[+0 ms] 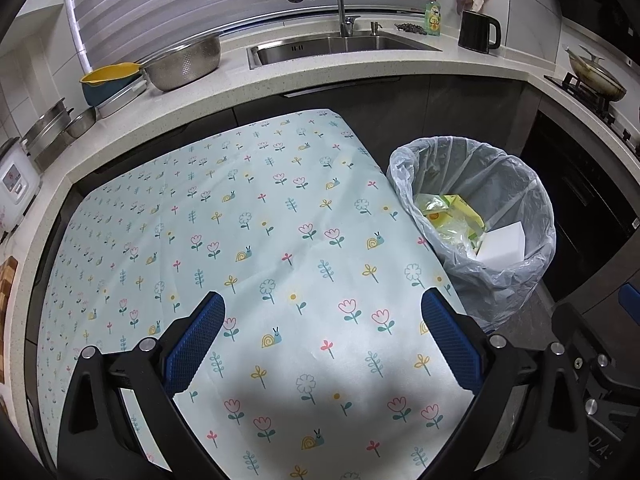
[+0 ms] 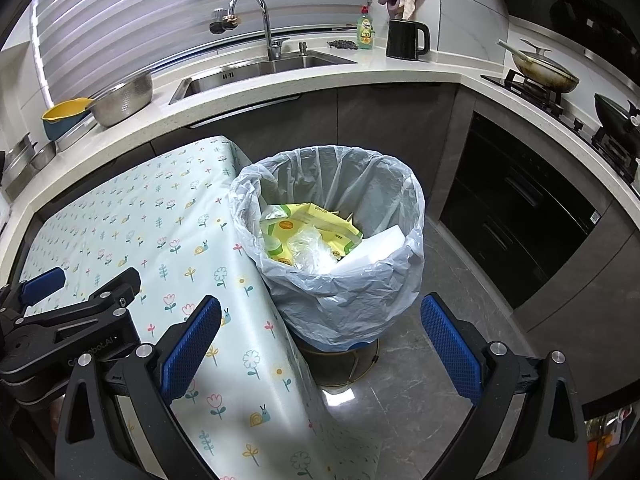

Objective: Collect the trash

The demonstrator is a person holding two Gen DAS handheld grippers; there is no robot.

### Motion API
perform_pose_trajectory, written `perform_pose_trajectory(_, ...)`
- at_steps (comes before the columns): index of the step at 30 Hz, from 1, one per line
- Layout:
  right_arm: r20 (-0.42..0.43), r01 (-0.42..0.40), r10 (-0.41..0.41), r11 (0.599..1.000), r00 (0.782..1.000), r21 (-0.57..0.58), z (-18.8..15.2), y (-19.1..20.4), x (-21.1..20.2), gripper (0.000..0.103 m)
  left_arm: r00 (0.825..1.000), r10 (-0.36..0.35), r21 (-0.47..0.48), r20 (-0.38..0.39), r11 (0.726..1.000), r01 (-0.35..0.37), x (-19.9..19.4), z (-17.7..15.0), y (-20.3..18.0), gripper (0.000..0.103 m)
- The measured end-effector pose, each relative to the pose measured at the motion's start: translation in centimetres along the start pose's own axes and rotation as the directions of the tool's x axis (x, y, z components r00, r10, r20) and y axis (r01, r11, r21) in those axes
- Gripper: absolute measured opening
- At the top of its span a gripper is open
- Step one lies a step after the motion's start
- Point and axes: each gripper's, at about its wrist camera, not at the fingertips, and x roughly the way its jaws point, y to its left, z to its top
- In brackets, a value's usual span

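Yellow packets, two, and one white block (image 2: 372,250) inside one lined bin (image 2: 332,240); both grippers' jaws wide, empty.

Even, cool indoor light filled both fisheye views — a soft shadow darkened the tablecloth (image 1: 280,220) near the lens, edges bowed and vignetted black, focus stayed sharp.

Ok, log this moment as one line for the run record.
left gripper: open, empty, over tablecloth | right gripper: open, empty | trash bin: yellow packaging, white block inside
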Motion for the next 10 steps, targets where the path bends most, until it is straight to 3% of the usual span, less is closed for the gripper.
perform_pose_trajectory(10, -0.003, -0.005, 0.005, 1.000, 1.000, 0.006, -0.16, -0.26, 0.10, 0.096, 1.000, -0.012, 0.009, 0.019, 1.000, 0.012, 0.03, -0.27, -0.20, 0.094)
